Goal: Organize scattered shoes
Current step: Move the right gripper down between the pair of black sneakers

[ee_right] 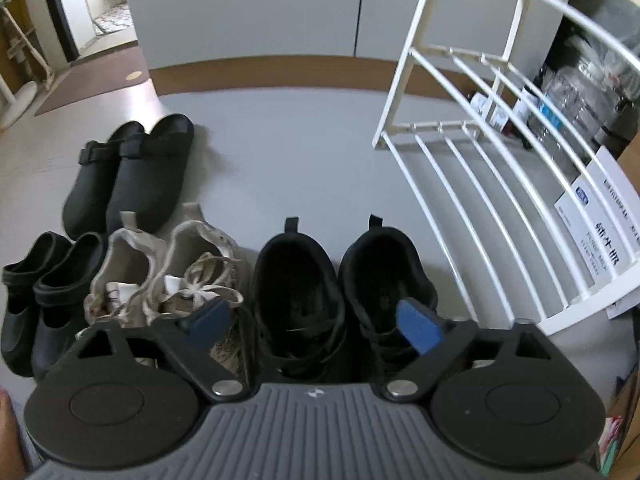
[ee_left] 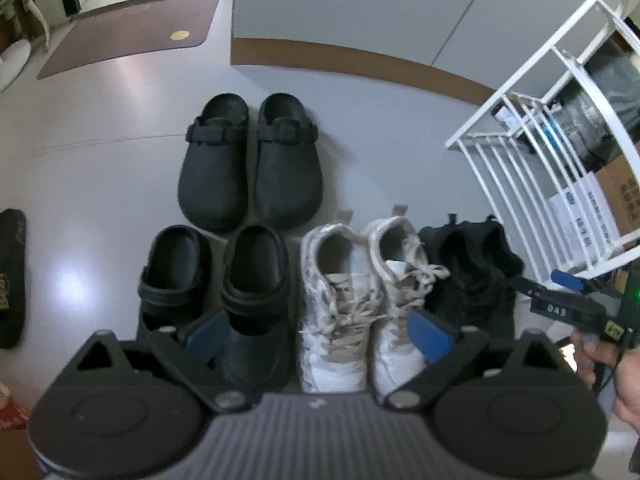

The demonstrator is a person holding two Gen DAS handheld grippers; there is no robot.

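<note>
Four pairs of shoes sit paired on a grey floor, with the white sneakers (ee_left: 360, 296) as the marker: small black clogs (ee_left: 212, 300) just to their left, black sneakers (ee_right: 340, 296) just to their right, and larger strapped black clogs (ee_left: 250, 160) beyond them, toward the wall. Three pairs form a near row with heels facing away from the cameras; the strapped clogs make a second rank behind. One dark slipper (ee_left: 12, 276) lies alone well to the left of the white sneakers, at the picture's edge. A white rack (ee_right: 500, 184) stands empty to their right, past the black sneakers.

Both tongs are spread wide and grip nothing: the left gripper (ee_left: 320, 336) hangs over the white sneakers, the right gripper (ee_right: 316, 320) over the black sneakers.

Such tidy pairs could mean the sorting is nearly over, or that the pairs are only staged before going onto the rack; the pictures do not settle which. Whichever shoe is handled, a sound grip would take the firm heel collar rather than loose laces, which trail across the white pair and could snag a finger. The soft black sneakers would likely fold if pinched at the toe. Lifting clear of neighbours matters, since pairs stand touching.
</note>
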